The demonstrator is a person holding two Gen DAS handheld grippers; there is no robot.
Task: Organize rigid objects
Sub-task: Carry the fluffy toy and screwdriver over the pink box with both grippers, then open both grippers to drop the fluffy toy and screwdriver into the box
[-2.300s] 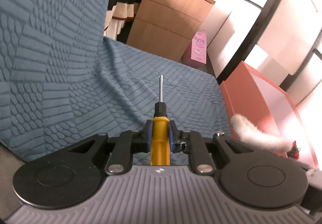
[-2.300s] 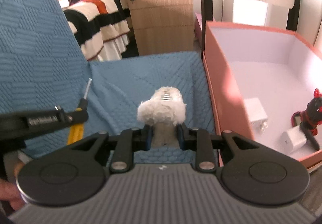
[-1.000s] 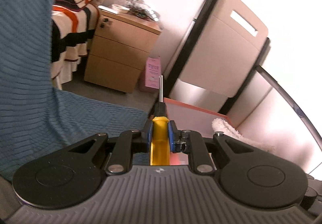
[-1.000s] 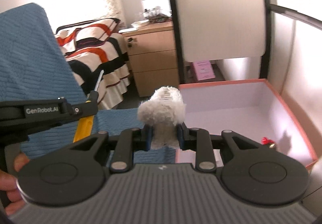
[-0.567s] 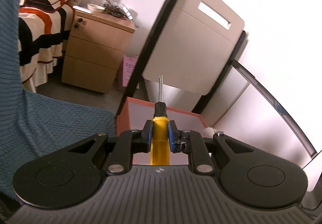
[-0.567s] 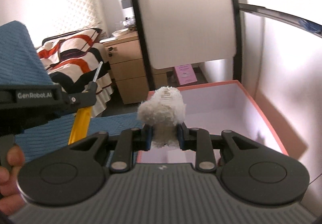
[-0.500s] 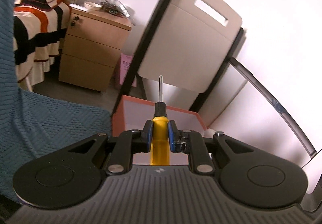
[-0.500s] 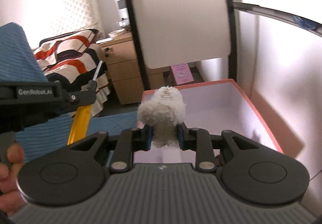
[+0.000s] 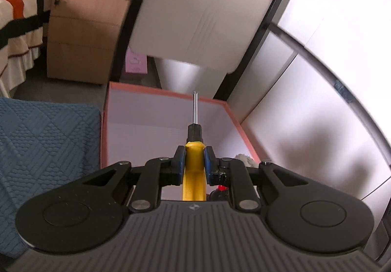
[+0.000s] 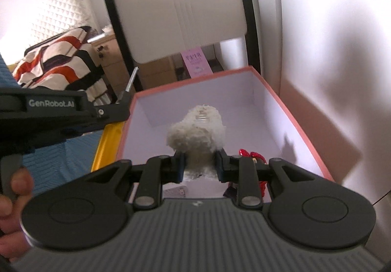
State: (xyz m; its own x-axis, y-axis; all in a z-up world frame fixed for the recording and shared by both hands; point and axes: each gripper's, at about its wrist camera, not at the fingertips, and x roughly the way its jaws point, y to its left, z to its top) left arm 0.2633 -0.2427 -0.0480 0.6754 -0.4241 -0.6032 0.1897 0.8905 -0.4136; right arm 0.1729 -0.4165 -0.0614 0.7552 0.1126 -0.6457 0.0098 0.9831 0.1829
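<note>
The left gripper [image 9: 194, 162] is clenching the yellow handle of a screwdriver [image 9: 194, 164], its blue pads pressing both sides while the black collar and thin steel shaft are pointing forward over the open pink box [image 9: 105, 130]. The right gripper [image 10: 200, 164] is squeezing a white fluffy toy [image 10: 196, 135], whose shaggy pile is bulging out above the jaws; what looks like a small metal coil is showing at its top, though the blur is making that hard to confirm. Both loads are hanging above the box's pale, smooth interior, not yet resting on its floor.

To drop these well, the person is probably best lowering each tool until the item is inside the walls before letting go, and keeping the screwdriver tip angled away from the thin cardboard side so it is not gouging it. The hard, slick handle is likely to fall and roll, so a low release is wise; the toy is soft and should land quietly. A red and black figurine [image 10: 253, 157] is already lying on the box floor beneath the right gripper, so the toy should go a little farther in. A blue quilted cover [image 9: 46, 140] is lying just beside the box.
</note>
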